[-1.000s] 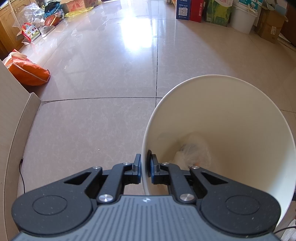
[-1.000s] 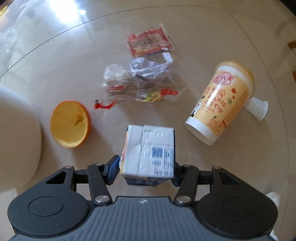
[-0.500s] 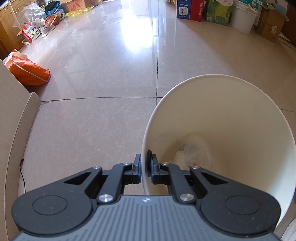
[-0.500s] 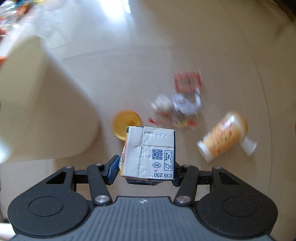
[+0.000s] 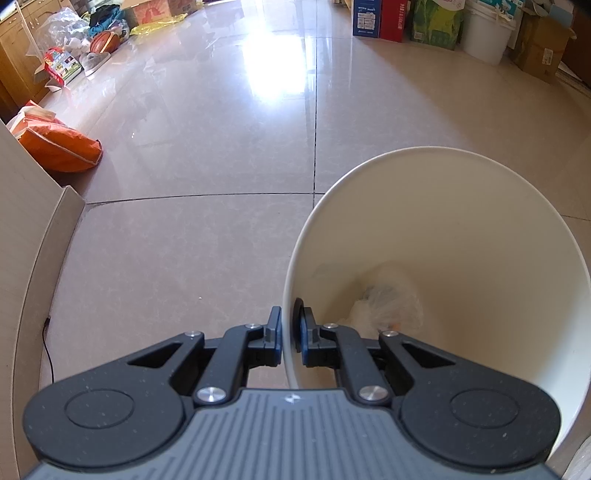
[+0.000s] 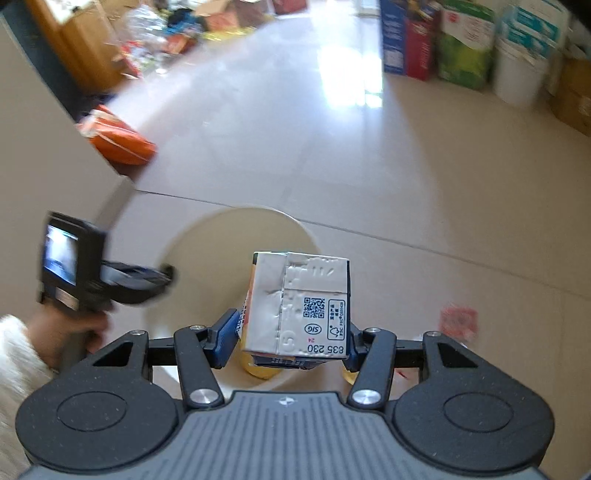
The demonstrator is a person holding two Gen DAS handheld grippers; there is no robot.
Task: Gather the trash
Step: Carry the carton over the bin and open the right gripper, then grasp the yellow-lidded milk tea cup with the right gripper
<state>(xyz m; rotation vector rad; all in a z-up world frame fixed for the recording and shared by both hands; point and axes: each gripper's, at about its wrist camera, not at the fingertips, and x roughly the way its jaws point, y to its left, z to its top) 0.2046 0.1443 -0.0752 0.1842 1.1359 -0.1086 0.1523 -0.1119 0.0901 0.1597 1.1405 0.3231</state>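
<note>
Bin point(image 5: 443, 221) mouth open; carton point(image 6: 299, 306) blocks.

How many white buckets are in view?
2: one bin clamped at its rim by the left gripper, and one bucket by the far wall among boxes. Others may be hidden.

My left gripper point(image 5: 287, 330) is clamped on the near rim of the white bin point(image 5: 443, 229), one finger outside the wall, one inside. The bin opens toward me, just ahead and to the right of the tool. A crumpled clear plastic bag point(image 5: 388, 308) lies at its bottom, beyond the inner finger. Tiled floor point(image 5: 221, 147) extends ahead. An orange bag point(image 5: 61, 146) lies well off to the front left, beside a beige panel point(image 5: 22, 206).
</note>
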